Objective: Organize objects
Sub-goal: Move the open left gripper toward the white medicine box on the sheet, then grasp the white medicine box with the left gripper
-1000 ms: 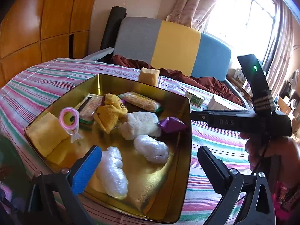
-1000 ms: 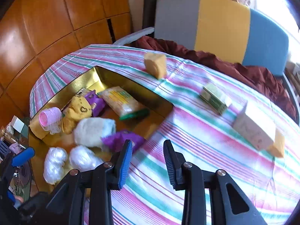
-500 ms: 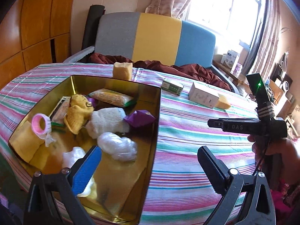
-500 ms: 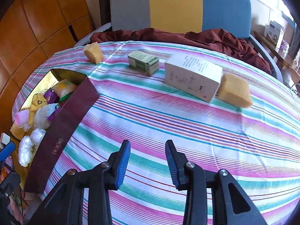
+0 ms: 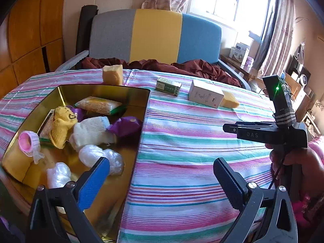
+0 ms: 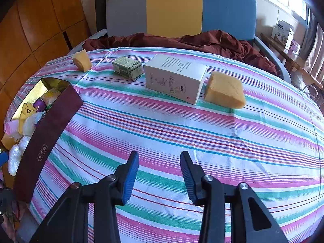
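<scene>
A gold tin box [image 5: 139,133] [image 6: 50,129] sits at the table's left, holding several small items: a yellow plush, a pink roller, wrapped packets. On the striped cloth lie a white carton [image 6: 175,78] [image 5: 205,96], a green box [image 6: 127,67] [image 5: 169,85], a yellow sponge [image 6: 224,90] [image 5: 228,101] beside the carton, and another sponge [image 6: 82,60] [image 5: 112,74] at the far left. My left gripper [image 5: 162,180] is open and empty over the tin's right wall. My right gripper [image 6: 160,176] is open and empty above bare cloth, short of the carton.
A grey, yellow and blue chair back [image 6: 178,8] with a maroon cloth [image 6: 182,39] stands behind the table. Wooden panels [image 6: 30,30] are at the left. Bare striped cloth [image 6: 182,129] lies between my right gripper and the boxes.
Both views have swung right, away from the tin toward the boxes and sponges. My right gripper has moved closer to the white carton. Both grippers stay open and empty.
</scene>
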Demonstrator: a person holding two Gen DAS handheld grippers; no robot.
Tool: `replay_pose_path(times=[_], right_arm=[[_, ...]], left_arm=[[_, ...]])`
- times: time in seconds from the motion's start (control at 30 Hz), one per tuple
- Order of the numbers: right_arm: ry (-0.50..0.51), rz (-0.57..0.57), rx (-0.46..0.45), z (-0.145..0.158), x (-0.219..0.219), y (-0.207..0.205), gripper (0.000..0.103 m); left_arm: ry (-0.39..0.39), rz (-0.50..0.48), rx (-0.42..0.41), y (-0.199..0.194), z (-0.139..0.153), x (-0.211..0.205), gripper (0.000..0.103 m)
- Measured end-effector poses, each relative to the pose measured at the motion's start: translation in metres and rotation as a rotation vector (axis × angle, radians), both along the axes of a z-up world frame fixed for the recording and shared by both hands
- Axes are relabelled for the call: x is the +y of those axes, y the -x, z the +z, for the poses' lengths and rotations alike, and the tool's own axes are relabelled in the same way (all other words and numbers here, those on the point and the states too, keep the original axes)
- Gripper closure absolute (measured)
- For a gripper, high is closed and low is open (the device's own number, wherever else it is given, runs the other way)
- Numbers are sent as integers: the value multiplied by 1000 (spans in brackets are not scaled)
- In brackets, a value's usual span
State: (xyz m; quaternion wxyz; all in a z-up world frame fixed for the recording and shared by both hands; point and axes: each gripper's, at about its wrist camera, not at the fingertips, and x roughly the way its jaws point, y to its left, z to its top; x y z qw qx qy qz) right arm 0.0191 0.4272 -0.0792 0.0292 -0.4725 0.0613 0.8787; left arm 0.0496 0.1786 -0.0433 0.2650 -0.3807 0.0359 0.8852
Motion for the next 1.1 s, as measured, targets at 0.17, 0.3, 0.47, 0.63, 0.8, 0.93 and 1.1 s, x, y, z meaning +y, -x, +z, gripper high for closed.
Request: replay_pose_path(times=[0.17,0.3,0.47,0.63,0.8,0.93,1.1], right_arm=[[16,-59,-17,-6,16,0,59],[16,-115,-49,-8,32,-1,59],[45,-240,-96,-9,60,-4,59],[140,-351,-112,-11,93,-11,59],[133,-394,-96,-6,108,-14,58],[138,-428,-90,-6,121,-16,58],[189,-452,-105,-12,128,-17,58]], left_arm=[[5,-29,-22,7,0,17,0],[11,-30,-23,19,2,35,0],[-23,-48,-58,55,7,76,0],[-15,-84,-15,95,8,132,0],[-27,-76,-15,141,1,179,0],[-5,-98,4,168,-5,208,0],[-42,-161,-85,185,-23,219,0]])
